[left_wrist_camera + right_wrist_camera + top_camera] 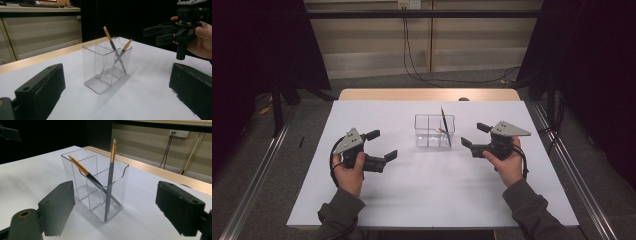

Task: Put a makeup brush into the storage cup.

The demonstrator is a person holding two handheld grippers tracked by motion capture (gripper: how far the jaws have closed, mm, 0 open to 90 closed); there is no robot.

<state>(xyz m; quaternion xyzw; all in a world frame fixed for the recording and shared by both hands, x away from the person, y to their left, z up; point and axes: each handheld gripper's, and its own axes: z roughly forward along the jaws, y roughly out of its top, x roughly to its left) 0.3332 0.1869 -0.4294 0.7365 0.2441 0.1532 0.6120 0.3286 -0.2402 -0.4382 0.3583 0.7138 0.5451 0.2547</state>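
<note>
Clear plastic makes up the divided holder (pixel 434 131) that stands upright near the middle of the white worktop (pixel 422 195), between the two tools and a little farther from the person than either. Two slim pencils with grey shafts and orange upper ends sit in one end compartment, the one nearer the right tool: the taller pencil (pixel 110 177) stands almost upright, and the shorter pencil (pixel 86 175) leans across it so that the two cross low down. The left tool (pixel 384 145) hovers to the left of the holder with its jaws wide apart and nothing between them; the right tool (pixel 474 135) hovers near the holder's right end, likewise spread and empty, and from its own view the holder lies straight ahead between its jaws. If the work is to lift a pencil out, the chief risk, as I judge it, lies in the holder itself: it looks light and thin-walled, so a jaw that knocks the rim or drags a pencil sideways could tip or slide it. The crossing is a second hazard, since pulling one pencil could catch the other and lever it out. The shafts are thin and smooth, so a pinch that closes off-centre may let the pencil slip or swing.
</note>
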